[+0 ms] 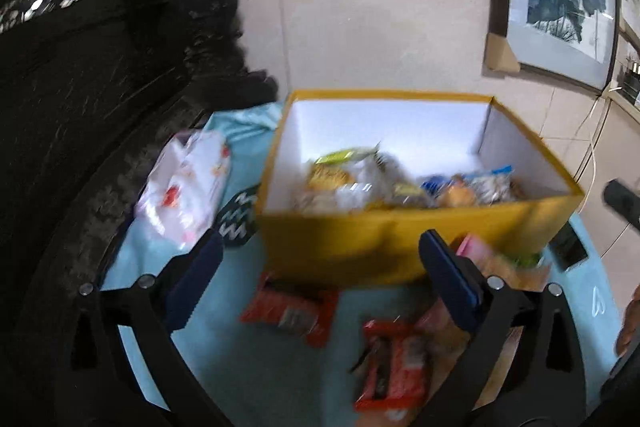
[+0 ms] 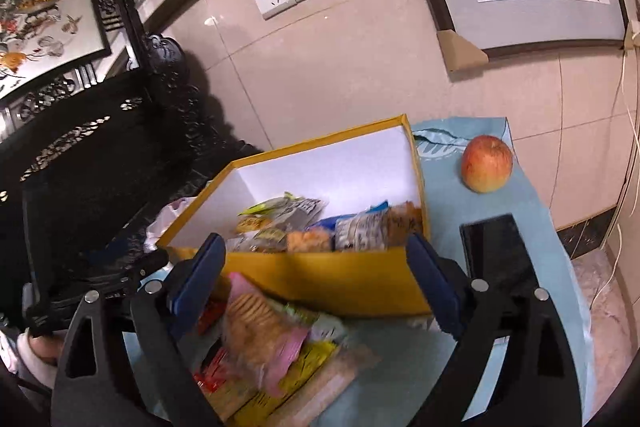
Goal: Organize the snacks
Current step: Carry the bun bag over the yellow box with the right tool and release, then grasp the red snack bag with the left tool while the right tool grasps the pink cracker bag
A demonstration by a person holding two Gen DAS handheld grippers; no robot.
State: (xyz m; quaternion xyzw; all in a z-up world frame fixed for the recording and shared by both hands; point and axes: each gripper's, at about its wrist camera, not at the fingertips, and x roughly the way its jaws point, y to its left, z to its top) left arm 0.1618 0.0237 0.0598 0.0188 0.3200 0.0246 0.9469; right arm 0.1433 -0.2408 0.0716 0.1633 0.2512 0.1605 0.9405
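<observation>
Both grippers' jaws are being held spread and empty: left gripper [image 1: 320, 283] above red packets [image 1: 290, 311], right gripper [image 2: 316, 287] above the cracker pack [image 2: 256, 331], near the yellow box [image 2: 320, 275].

Print on the snack packets [image 1: 404, 183] inside the yellow box [image 1: 360, 247] is smeared by motion blur; brands cannot be read. The red wrappers [image 1: 392, 367] at the table's near edge are blurred and partly covered by a gripper finger. The phone [image 2: 500, 255] is partly hidden.
</observation>
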